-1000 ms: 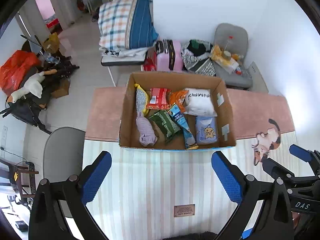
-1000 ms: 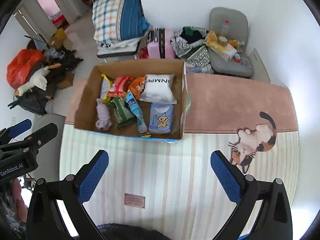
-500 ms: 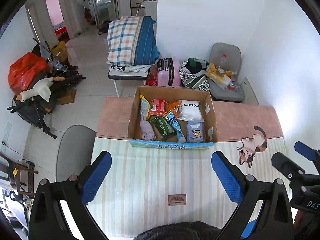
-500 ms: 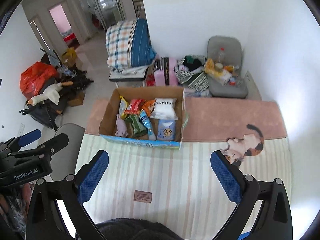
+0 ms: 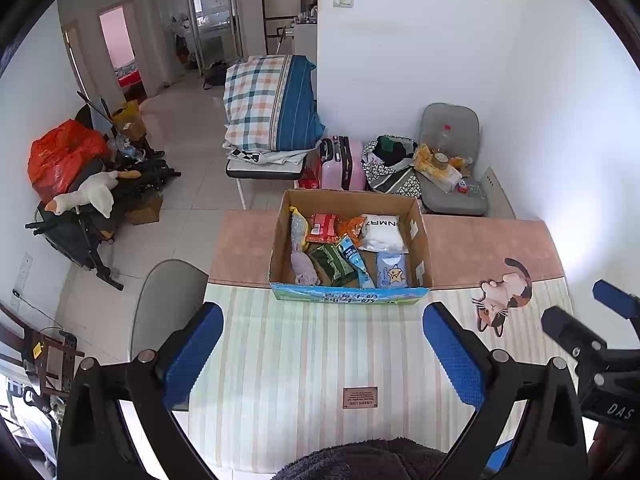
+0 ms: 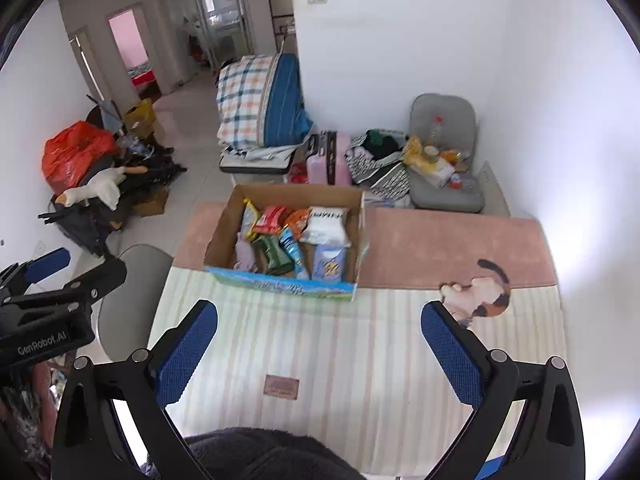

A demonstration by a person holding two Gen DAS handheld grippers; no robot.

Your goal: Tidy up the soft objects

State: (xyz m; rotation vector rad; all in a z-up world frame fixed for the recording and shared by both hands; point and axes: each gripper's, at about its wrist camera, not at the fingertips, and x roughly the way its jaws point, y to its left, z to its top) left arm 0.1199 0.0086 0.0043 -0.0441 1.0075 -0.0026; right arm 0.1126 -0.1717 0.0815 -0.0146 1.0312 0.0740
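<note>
Striped cloth (image 5: pixel 304 356) covers the table beneath both our grippers, with a pink band of it beyond our fingertips. Ahead of the left gripper (image 5: pixel 322 344), straight past its fingers, we see the open cardboard box (image 5: pixel 280 256) standing where stripes meet pink; from the right gripper (image 6: pixel 320 344) it sits ahead and towards the left finger. Inside lie the soft things: a white pillow pack (image 5: pixel 380 232) at the far right, a pale blue tissue pack (image 5: pixel 391 274) nearer us, a green packet (image 5: pixel 332 262), a red packet (image 5: pixel 323 227) and a lilac cloth bundle (image 5: pixel 304 270) at the near left. We hold both pairs of blue-padded fingers spread wide, gripping nothing. A cat picture (image 5: pixel 502 296) lies beyond the left gripper's right finger.
</note>
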